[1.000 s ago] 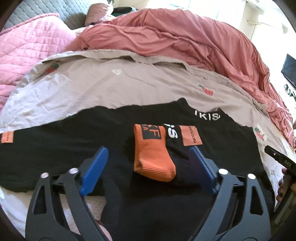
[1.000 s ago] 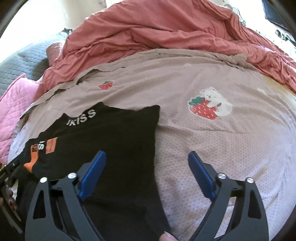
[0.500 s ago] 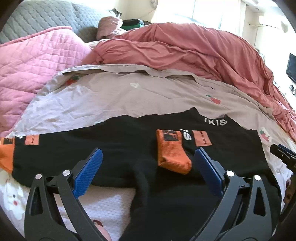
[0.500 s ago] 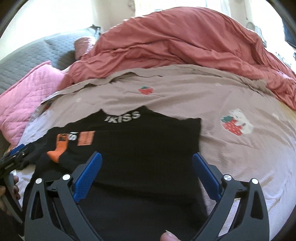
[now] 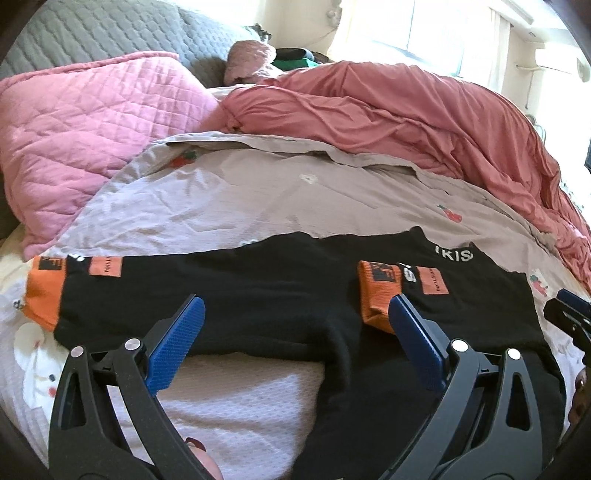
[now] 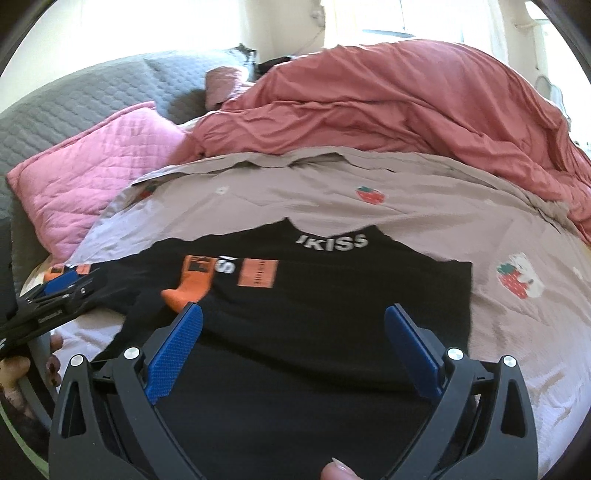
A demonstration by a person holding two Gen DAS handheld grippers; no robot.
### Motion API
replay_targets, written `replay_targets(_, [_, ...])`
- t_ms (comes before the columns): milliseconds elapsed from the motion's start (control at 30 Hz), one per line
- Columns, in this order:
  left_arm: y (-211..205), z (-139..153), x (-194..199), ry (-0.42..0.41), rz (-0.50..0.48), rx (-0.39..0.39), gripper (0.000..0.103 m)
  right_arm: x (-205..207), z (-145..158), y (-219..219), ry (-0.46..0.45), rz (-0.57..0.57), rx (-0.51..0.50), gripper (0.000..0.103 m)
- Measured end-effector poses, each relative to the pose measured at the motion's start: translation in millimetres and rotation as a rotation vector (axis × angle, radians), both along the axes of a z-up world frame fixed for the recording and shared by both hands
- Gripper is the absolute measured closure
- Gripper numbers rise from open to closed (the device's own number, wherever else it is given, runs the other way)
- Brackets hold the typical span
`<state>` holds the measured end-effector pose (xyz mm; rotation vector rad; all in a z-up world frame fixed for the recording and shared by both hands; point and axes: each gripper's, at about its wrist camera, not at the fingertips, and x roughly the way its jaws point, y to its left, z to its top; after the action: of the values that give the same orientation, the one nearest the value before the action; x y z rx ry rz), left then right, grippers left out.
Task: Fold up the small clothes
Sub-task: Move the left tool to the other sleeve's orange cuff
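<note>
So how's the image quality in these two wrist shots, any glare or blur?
Left wrist view: window blown out white, fisheye bends the bed, black garment sharp. Right wrist view: backlit glare along the top, the left claw at the edge slightly smeared, dark vignette in the corners.

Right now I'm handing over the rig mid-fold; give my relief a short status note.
Left gripper: open, empty, above the black long-sleeved top with orange cuffs; jaws just finished opening.
Right gripper: open, empty, over the top's body; likewise just opened.
Top lies flat on the beige strawberry-print sheet.
Done: one sleeve folded in, its orange cuff on the chest.
Left: other sleeve lies stretched out sideways, cuff at the sheet's edge; fold it in, then the body.
</note>
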<state>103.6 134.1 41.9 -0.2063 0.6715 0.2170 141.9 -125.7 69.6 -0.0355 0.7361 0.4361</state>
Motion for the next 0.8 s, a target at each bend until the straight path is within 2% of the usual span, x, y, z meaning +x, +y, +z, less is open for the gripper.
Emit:
replay_targets(400, [49,2,-23,-0.017,0.158,-0.028,0.01,-19,4,66,-0.015,0.144,-0.029,0.005])
replay_targets(567, [68,5,-32,-0.021,0.247,0.009,0.01,-24,5,89,-0.024,0.195,-0.042,0.005])
replay_targets(800, [92,4,-44,-0.015,0.355,0.022,0.01,-30,4,121,-0.029,0.265,-0.044,0.005])
